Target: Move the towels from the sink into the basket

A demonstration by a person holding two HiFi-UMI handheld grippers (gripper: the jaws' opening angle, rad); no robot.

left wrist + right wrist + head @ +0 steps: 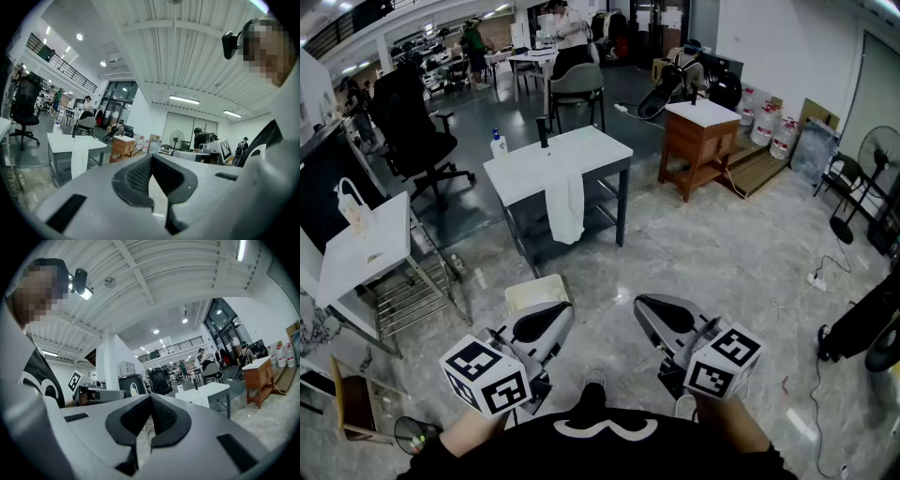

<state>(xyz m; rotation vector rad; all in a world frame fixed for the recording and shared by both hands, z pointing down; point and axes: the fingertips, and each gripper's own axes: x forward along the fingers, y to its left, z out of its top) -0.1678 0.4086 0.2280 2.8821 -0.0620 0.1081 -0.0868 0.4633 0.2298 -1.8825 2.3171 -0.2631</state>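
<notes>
Head view, looking steeply down over a marble-patterned floor (722,253).

Counted items:
- Two grippers, each carrying one marker cube, at the lower centre of the frame.
- One towel.
- One white desk bearing the towel.
- One bottle.
- One wooden desk.
- One black office chair.

The left gripper (565,309) sits lower centre-left and the right gripper (642,305) lower centre-right. Each is held level and points up the frame. In the left gripper view the two fingers (136,176) are pressed together at their tips, with nothing between them. The right gripper view shows its fingers (166,416) closed on each other in the same way, and empty.

The single towel (565,206), white, hangs over the front edge of the white desk (581,155) in the upper centre. It lies directly above the left fingers in the frame and up and to the left of the right fingers. It is well apart from both pairs, with open floor between.

The bottle (498,143) stands on the desk's left part, and a dark upright fitting (543,131) stands just right of it. A pale box-like container (536,291) rests on the floor just above the left gripper. The wooden desk (698,141) is at upper right and the office chair (412,131) at upper left.
</notes>
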